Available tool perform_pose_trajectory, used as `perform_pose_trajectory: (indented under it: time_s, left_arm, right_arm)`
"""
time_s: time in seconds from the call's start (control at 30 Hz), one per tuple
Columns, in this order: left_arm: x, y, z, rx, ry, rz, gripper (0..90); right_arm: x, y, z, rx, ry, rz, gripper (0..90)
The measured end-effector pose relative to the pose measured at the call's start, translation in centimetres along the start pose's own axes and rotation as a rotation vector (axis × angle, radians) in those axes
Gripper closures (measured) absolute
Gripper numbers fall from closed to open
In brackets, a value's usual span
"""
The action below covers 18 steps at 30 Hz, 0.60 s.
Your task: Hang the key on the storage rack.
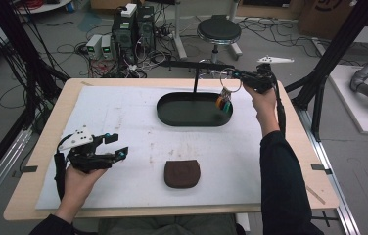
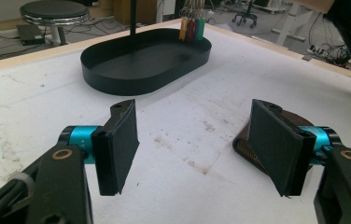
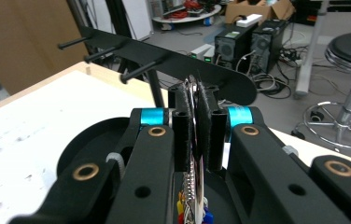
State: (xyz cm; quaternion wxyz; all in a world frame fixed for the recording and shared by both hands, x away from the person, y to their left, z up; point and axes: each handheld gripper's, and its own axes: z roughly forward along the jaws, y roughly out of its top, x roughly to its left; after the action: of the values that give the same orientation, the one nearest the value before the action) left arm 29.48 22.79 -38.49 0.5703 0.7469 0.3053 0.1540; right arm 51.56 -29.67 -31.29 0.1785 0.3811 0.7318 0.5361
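High view: right gripper clamps a key ring over the tray's far right end, level with the hook rack (likely to hang it). Left gripper idles near the tabletop's left edge.
Left gripper view: jaws apart, nothing between; brown pouch beside.
Right gripper view: ring pinched tight; pegs just ahead, clear approach.

The high view looked down and forward over the whole table, while the left gripper view sat low and close to the mat, facing the black tray that the right gripper view shared from nearer.
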Motion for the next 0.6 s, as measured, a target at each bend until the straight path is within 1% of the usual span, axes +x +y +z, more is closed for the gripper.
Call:
perform_pose_trajectory:
  time_s: [0.03, 0.1, 0.23, 0.37, 0.4, 0.43, 0.53, 0.6]
  left_arm:
    - [0.0, 0.01, -0.01, 0.001, 0.0, 0.002, 33.4]
    - [-0.04, 0.01, 0.03, 0.0, 0.0, -0.002, 33.4]
    - [-0.08, 0.0, 0.14, 0.002, -0.004, 0.001, 33.5]
    - [-0.07, 0.07, 0.06, -0.001, -0.001, 0.007, 33.4]
    - [-0.06, 0.07, 0.03, -0.002, -0.003, 0.008, 33.4]
    - [-0.07, 0.06, 0.01, -0.004, -0.002, 0.004, 33.4]
    - [-0.02, 0.06, -0.05, -0.004, -0.001, 0.005, 33.4]
    - [-0.05, 0.07, -0.03, -0.003, 0.0, 0.005, 33.4]
  right_arm:
    - [-0.24, -0.13, 0.08, 0.007, -0.007, 0.005, 85.5]
    - [-0.48, -0.29, 0.14, 0.013, -0.006, 0.015, 85.5]
    - [-0.62, -0.49, 0.3, 0.02, -0.007, 0.025, 85.4]
    - [-0.56, -0.52, 0.4, 0.025, -0.016, 0.025, 84.9]
    - [-0.49, -0.51, 0.45, 0.033, -0.025, 0.02, 84.6]
    - [-0.49, -0.51, 0.45, 0.033, -0.025, 0.02, 84.6]
    - [-0.51, -0.58, 0.51, 0.044, -0.037, 0.031, 81.2]
    - [-0.58, -0.6, 0.42, 0.044, -0.035, 0.038, 80.3]
